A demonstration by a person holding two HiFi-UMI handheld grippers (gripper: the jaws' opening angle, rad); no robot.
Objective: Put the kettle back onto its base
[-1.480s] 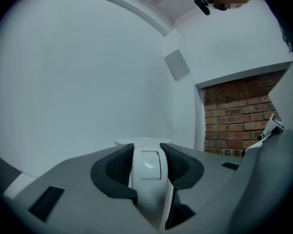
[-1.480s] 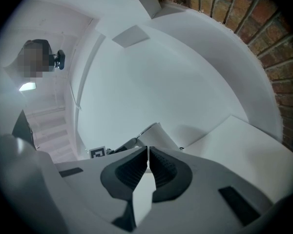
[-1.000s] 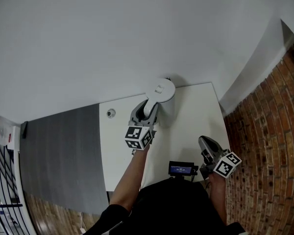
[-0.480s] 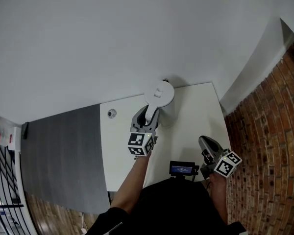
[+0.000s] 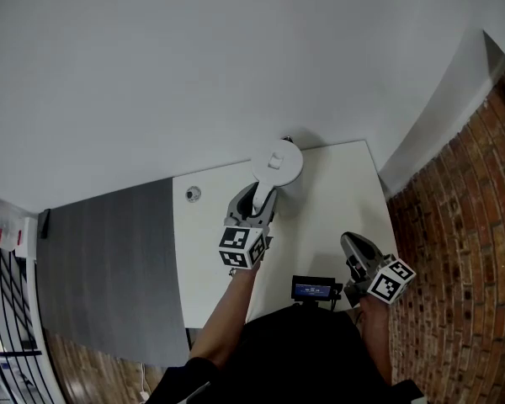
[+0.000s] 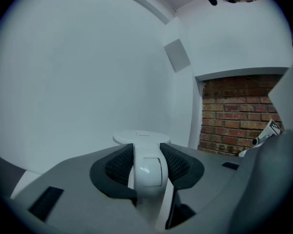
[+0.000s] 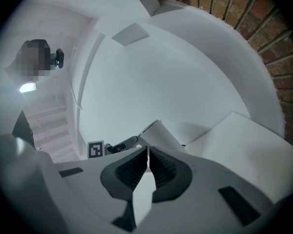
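The kettle (image 5: pixel 278 162), white with a round flat lid, is at the far edge of a white bench (image 5: pixel 320 217), close against a plain white wall (image 5: pixel 236 57). From above, its body hides whatever lies beneath it. That wall fills most of the head view. A red brick wall (image 5: pixel 463 225) runs down the right side, and a dark grey floor (image 5: pixel 109 268) lies to the left of the bench. The person's bare left forearm (image 5: pixel 223 310) reaches forward from the bottom of the view. It carries the left gripper (image 5: pixel 254 202), whose jaws are clamped on the kettle's white handle (image 6: pixel 147 169). In the left gripper view, the ribbed black pads (image 6: pixel 119 164) press on both sides of the handle, and the lid (image 6: pixel 140 137) shows just beyond them. The right gripper (image 5: pixel 353 247) is held low at the near right of the bench, well apart from the kettle. Its jaws are closed together with nothing between them. In the right gripper view, the kettle (image 7: pixel 161 133) and the left gripper's marker cube (image 7: pixel 95 149) appear beyond the jaws. A small dark device with a lit blue screen (image 5: pixel 313 290) sits at the near edge of the bench. A small round fitting (image 5: pixel 193 194) lies on the bench to the left of the kettle.
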